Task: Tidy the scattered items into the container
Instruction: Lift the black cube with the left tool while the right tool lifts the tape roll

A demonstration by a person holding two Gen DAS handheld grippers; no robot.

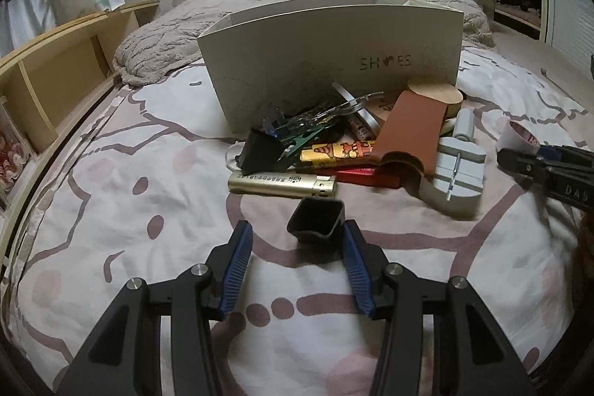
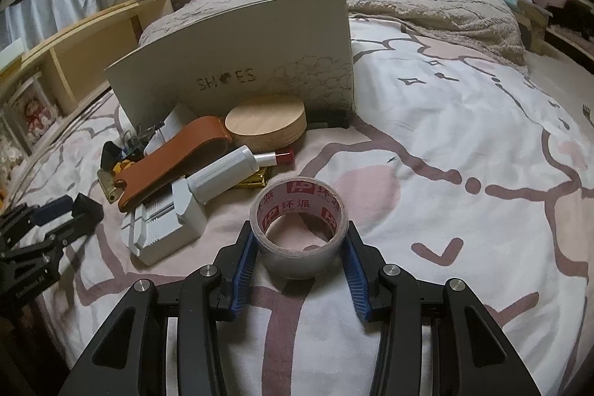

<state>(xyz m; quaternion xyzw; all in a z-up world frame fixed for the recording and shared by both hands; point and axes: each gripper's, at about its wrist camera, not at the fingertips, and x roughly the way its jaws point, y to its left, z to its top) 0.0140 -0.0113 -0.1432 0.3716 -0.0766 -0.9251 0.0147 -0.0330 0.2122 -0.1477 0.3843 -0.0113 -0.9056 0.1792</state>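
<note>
On a bed [image 2: 464, 121] covered with a white sheet patterned in pink and mauve outlines, a pale cardboard shoe box [image 1: 334, 62] printed "SHOES" stands upright with a heap of small things lying against its front wall. The left gripper [image 1: 297, 240] hangs low over the sheet with its jaws wide; a small black square plastic cup [image 1: 316, 223] sits between the blue pads, touching the right-hand pad and clear of the other. Just beyond the cup lies a gold-coloured lighter [image 1: 282, 183], and behind that a yellow printed lighter [image 1: 338, 151], a red flat packet [image 1: 362, 175] and a black bulldog clip [image 1: 260, 151]. A tan leather sleeve [image 2: 170, 166] lies across the heap, with a round pale wooden box [image 2: 267, 127] beside it near the shoe box. A grey plastic block tool [image 2: 167, 225] lies at the near edge of the heap, with a white cylindrical tube with a red tip [image 2: 237, 173] resting across it. The right gripper [image 2: 299, 240] has its jaws set around a roll of clear packing tape with red printed logos [image 2: 299, 229], the blue pads against either side of the roll, which rests flat on the sheet just in front of the heap.
</note>
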